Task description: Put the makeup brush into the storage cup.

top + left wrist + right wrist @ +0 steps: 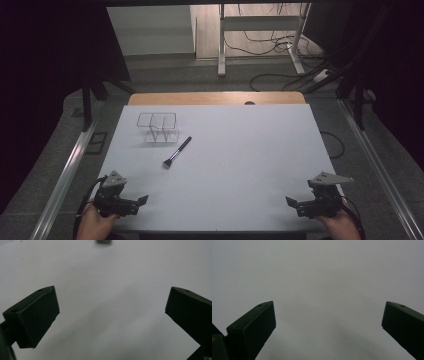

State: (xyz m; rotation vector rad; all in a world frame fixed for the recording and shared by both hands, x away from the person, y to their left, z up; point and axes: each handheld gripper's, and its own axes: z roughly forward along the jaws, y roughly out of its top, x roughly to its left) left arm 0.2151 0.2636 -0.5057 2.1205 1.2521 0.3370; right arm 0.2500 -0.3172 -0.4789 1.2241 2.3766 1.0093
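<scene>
Brush: your black-handled makeup brush with the pale flat bristle head (176, 152) lies flat on the white table (240, 165), left of centre, handle pointing up and away to the right, bristles toward you. Nothing touches it.
Organiser: the clear, wire-edged, two-compartment holder (157, 127) stands upright just beyond the brush, near it but apart. Both compartments look empty, so I'd judge the brush is headed in there.
Why it lies so: flat and in the open, the handle is free on both sides, an easy pinch from above.
Left gripper: your left gripper (136, 204) sits at the near left corner of the table, closer of the two to the brush but well short of it.
Left jaws: spread wide in the left gripper view (112, 307), nothing between them but bare table; a small dark end at the top edge, too cut off to name.
Right gripper: your right gripper (295, 205) waits at the near right corner, well apart from brush and holder.
Right jaws: spread wide too in the right gripper view (329, 315), holding nothing, bare white surface under them.
Stage: looks like the start, both tools parked and ready.
Next call: the left one has the shorter reach, so I'd send it.
</scene>
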